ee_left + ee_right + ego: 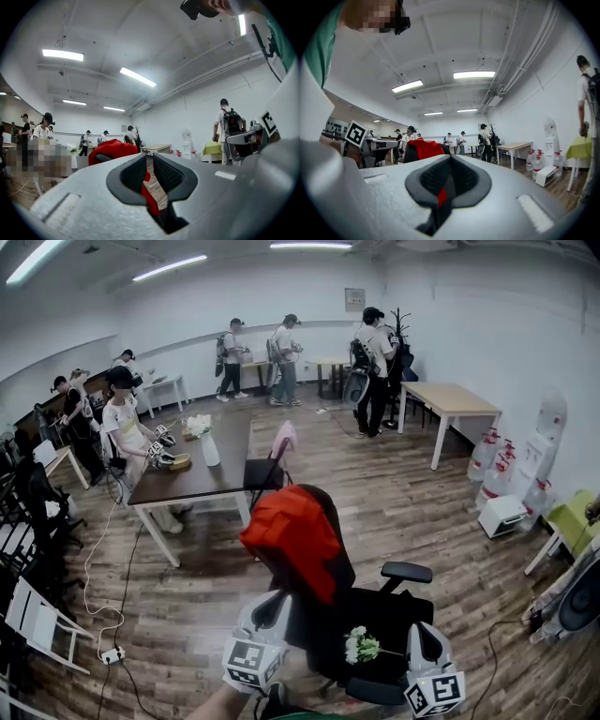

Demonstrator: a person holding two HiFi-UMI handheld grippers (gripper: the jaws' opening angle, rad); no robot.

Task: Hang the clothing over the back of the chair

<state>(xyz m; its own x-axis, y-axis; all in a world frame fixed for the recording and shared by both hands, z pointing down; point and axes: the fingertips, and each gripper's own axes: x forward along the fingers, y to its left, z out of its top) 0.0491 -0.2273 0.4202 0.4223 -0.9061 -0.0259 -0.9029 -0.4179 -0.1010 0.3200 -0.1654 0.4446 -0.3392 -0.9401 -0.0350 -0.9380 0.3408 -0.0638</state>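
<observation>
A red garment (292,532) lies draped over the top of the black office chair's back (336,559). In the left gripper view it is the red heap (111,149) ahead and to the left, and in the right gripper view it sits on the chair (424,147) ahead. My left gripper (263,611) is low at the near left of the chair, apart from the cloth, and its jaws (150,163) are shut. My right gripper (427,639) hovers by the seat's near right corner, also shut (450,159). A red sliver shows in each jaw gap; I cannot tell what it is.
A small white flower bunch (361,646) lies on the chair seat (398,610). Behind stands a dark table (202,479) with a flower vase (203,435) and a pink-backed chair (281,442). Several people work around the room. Water jugs (492,460) line the right wall, and a power strip (112,654) lies on the floor.
</observation>
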